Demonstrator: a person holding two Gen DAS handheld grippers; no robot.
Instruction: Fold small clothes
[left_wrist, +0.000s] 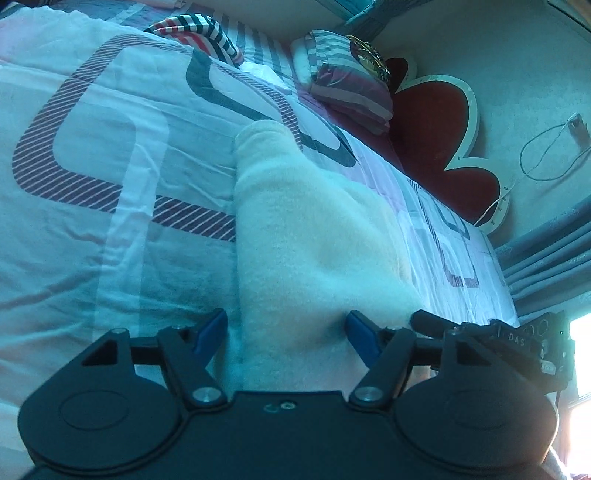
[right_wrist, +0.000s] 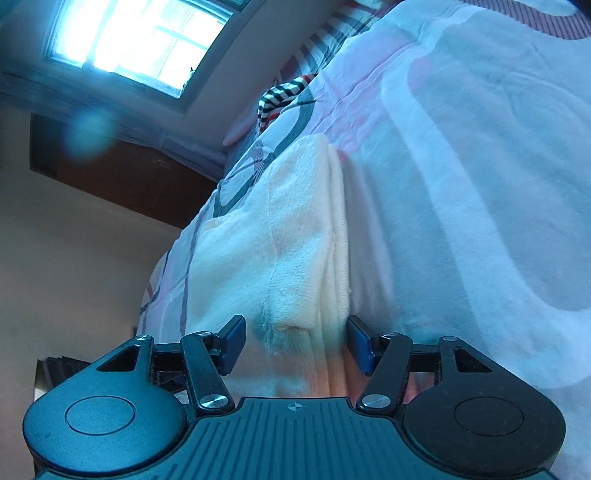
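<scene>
A cream fleece garment (left_wrist: 314, 236) lies folded lengthwise on the patterned bedspread (left_wrist: 92, 166). My left gripper (left_wrist: 286, 334) is open, its blue pads on either side of the garment's near end. In the right wrist view the same garment (right_wrist: 280, 236) lies with its layered edge showing. My right gripper (right_wrist: 295, 341) is open, its pads on either side of the garment's near corner. The right gripper's black body (left_wrist: 517, 343) shows at the left view's right edge.
A striped garment (left_wrist: 199, 33) lies at the far side of the bed, also in the right view (right_wrist: 280, 98). Pillows (left_wrist: 351, 88) sit by a red headboard (left_wrist: 439, 144). A window (right_wrist: 136, 40) and a brown cabinet (right_wrist: 122, 177) stand beyond the bed.
</scene>
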